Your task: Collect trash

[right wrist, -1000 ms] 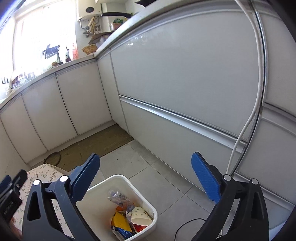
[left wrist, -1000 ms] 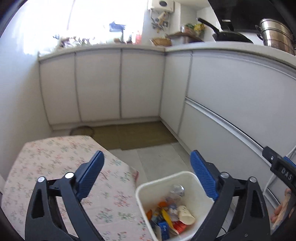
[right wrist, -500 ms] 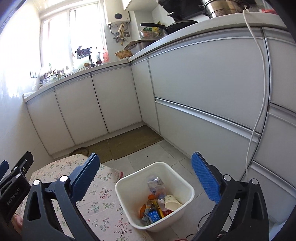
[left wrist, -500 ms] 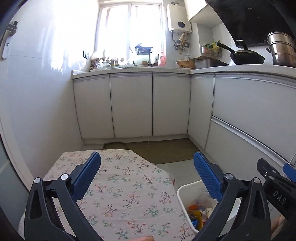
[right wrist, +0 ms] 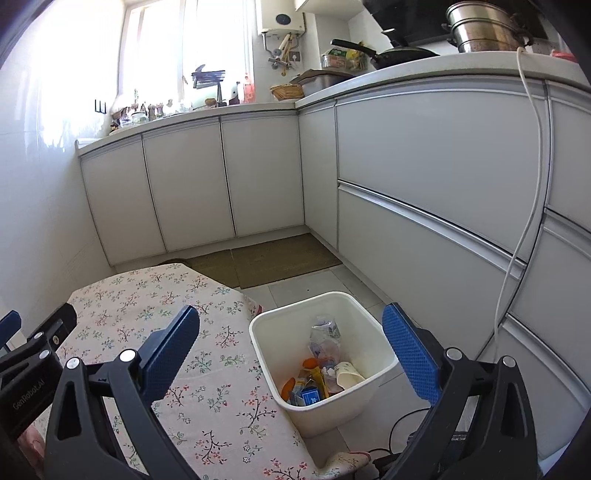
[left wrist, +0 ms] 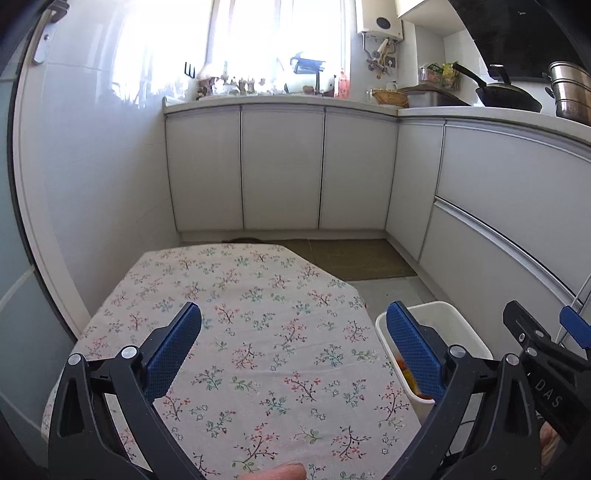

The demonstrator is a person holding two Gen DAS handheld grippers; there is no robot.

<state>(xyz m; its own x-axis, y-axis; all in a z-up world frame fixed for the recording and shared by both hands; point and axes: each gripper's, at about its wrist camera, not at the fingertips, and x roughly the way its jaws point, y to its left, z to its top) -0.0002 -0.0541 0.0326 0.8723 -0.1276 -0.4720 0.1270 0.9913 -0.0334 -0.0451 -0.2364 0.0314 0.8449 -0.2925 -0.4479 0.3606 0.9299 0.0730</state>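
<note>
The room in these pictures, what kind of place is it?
Most likely a small home kitchen. White base cabinets run along two walls under a countertop, a black pan and a steel pot stand on it, and a white trash bin stands on the tiled floor beside a flowered table.

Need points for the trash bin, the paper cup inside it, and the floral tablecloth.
trash bin (right wrist: 364, 312): right wrist view, bare inner back wall.
paper cup (right wrist: 347, 373): right wrist view, its white side, lying in the bin.
floral tablecloth (left wrist: 258, 314): left wrist view, bare middle of the cloth.
</note>
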